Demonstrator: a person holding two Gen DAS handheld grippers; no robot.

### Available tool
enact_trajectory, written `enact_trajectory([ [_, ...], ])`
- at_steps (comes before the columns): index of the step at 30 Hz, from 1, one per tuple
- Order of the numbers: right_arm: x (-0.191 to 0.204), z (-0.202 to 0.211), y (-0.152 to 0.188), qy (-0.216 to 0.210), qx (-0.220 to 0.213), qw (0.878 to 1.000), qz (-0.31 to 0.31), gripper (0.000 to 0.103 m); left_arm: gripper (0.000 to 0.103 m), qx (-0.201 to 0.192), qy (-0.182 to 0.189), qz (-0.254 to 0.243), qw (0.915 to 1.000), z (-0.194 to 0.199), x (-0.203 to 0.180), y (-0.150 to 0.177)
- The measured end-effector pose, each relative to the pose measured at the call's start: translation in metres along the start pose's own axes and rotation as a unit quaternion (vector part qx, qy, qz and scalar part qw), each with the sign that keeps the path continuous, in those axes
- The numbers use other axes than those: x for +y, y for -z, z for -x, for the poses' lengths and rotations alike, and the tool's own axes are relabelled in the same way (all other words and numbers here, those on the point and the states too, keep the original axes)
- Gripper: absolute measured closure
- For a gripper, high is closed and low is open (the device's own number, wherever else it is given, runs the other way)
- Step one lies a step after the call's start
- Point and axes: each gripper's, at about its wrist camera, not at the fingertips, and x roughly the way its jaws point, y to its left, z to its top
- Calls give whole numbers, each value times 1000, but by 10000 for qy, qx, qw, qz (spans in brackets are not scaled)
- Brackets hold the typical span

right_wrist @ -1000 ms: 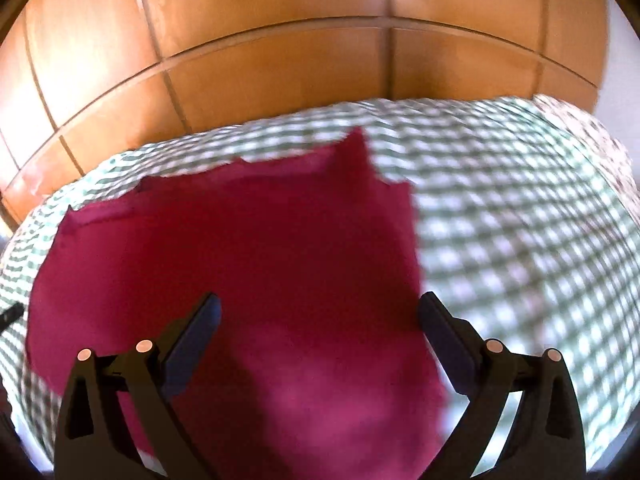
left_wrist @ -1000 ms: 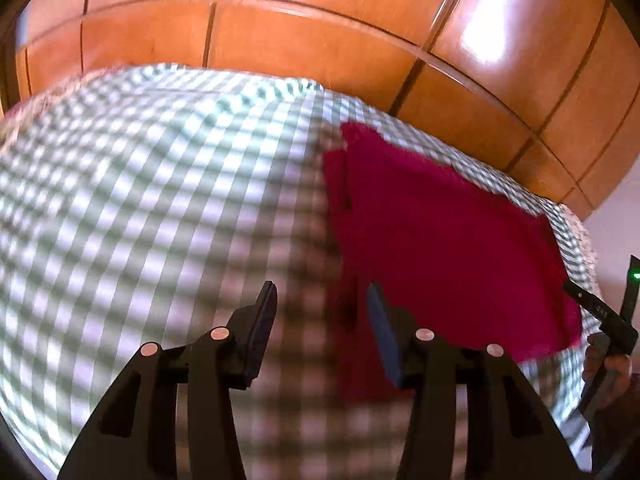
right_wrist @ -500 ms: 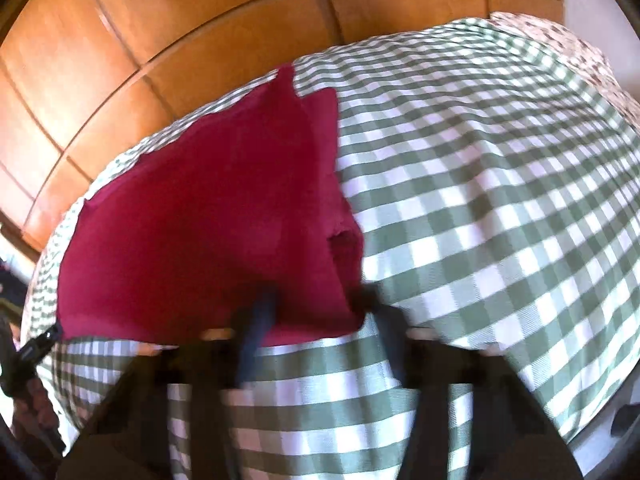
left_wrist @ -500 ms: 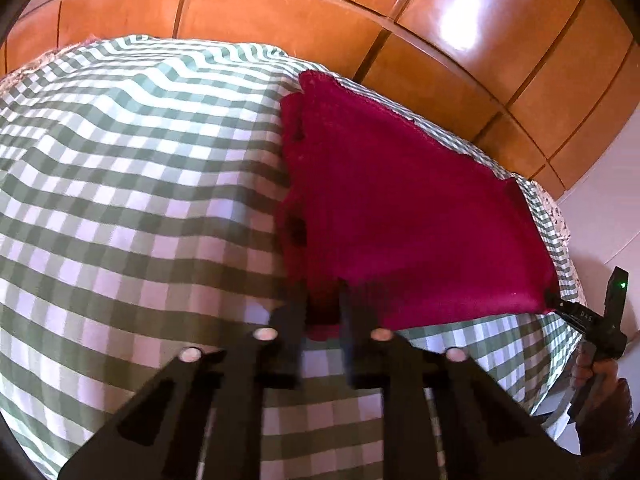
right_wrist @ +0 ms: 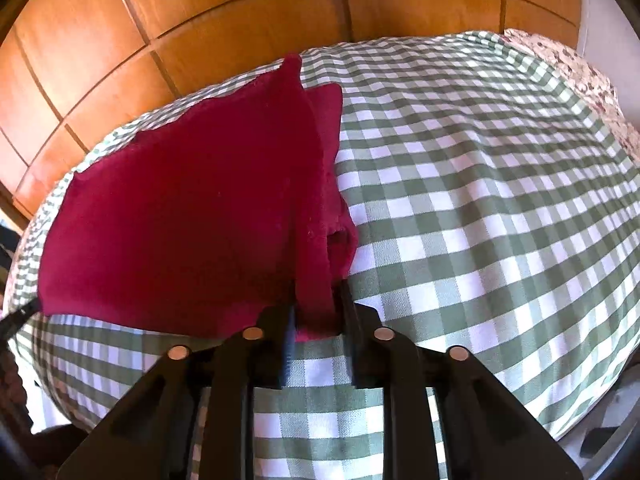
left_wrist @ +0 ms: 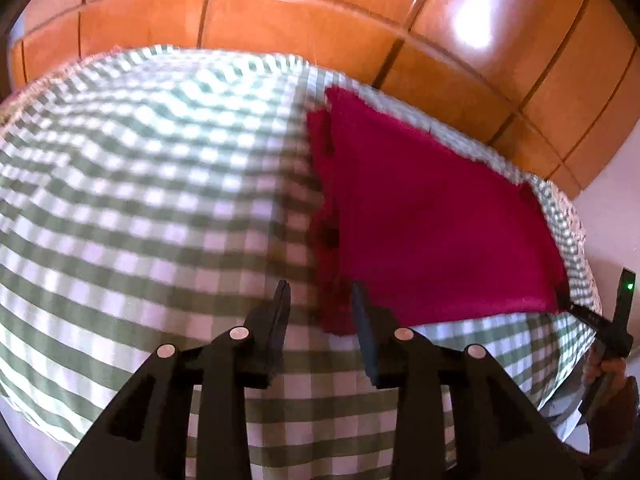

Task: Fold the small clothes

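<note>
Nearest, in the right wrist view: right tongs clamped on the near corner of a folded crimson knit garment, bunched cloth filling the gap, jaws easing apart by a little; fingertips buried in the fabric, hard to make out. In the left wrist view: left tongs parting, a dark fold of the garment's near corner between the fingers, contact lost in motion blur. Beyond: garment lying flat on a green-and-white checked bedspread, long axis running from the near corners away toward the far edge, a narrow second layer peeking out along one side. Farthest: glossy orange wooden panelling, cut off by the lens rim.
</note>
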Motion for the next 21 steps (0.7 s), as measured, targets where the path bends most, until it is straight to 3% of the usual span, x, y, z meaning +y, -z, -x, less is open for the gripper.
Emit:
enact_trajectory([
  [1, -2, 3, -1, 47, -34, 10000, -42, 56, 71, -87, 15, 7, 10000, 5, -2, -3],
  [2, -4, 10, -2, 144, -151, 9998, -57, 54, 68, -179, 53, -6, 9998, 10, -5, -6],
  [6, 6, 34, -9, 318, -502, 9981, 184, 54, 59, -476, 93, -388, 9981, 18, -33, -16],
  [10, 37, 39, -19, -3, -707, 9965, 447, 54, 57, -443, -18, -883, 9951, 2, -68, -17],
  [13, 60, 24, -23, -95, -654, 9953, 705, 54, 57, -173, -60, -1069, 9941, -17, -82, -11],
  [16, 65, -5, -29, 218, -481, 9958, 745, 38, 56, 197, -442, -999, 9938, -40, -79, -2],
  [17, 59, -21, -31, 425, -287, 9965, 654, 38, 56, 220, -459, -936, 9943, -42, -78, 0],
  [18, 54, -30, -30, 345, -200, 9976, 559, 37, 56, 217, -456, -881, 9948, -42, -77, 2],
  [21, 54, -33, -27, 307, -417, 9972, 542, 34, 49, 102, -583, -915, 9940, -38, -80, 2],
])
